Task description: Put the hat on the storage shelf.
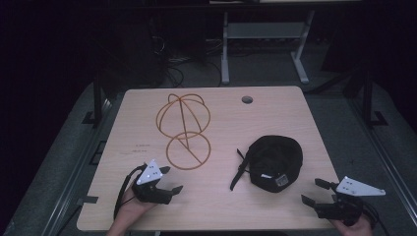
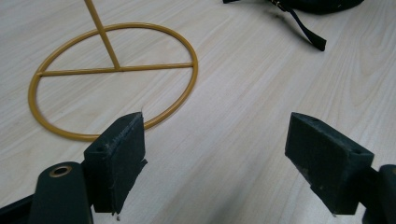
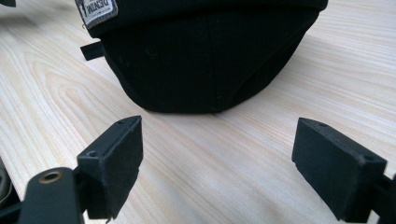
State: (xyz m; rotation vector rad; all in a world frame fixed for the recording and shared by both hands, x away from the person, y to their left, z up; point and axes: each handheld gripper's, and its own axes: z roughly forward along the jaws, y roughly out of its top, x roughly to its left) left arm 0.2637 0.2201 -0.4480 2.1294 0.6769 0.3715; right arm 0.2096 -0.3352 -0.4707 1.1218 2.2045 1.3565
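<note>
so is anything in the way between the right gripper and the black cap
Nothing visible. In the right gripper view, only bare table lies between the open fingers of the right gripper and the black cap. The wire hat stand sits off toward the left gripper.

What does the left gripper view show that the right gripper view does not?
Left gripper view: the ring base of the gold wire stand, with its crossbar and upright rod, lying just beyond the left gripper, whose jaws stand wide apart with nothing between them; also a loose black strap at the top.

Right gripper view: the black cap close up, with a grey label on it, ahead of the right gripper, whose jaws are open and hold nothing.

Both: the pale wooden table, and some part of the cap.
</note>
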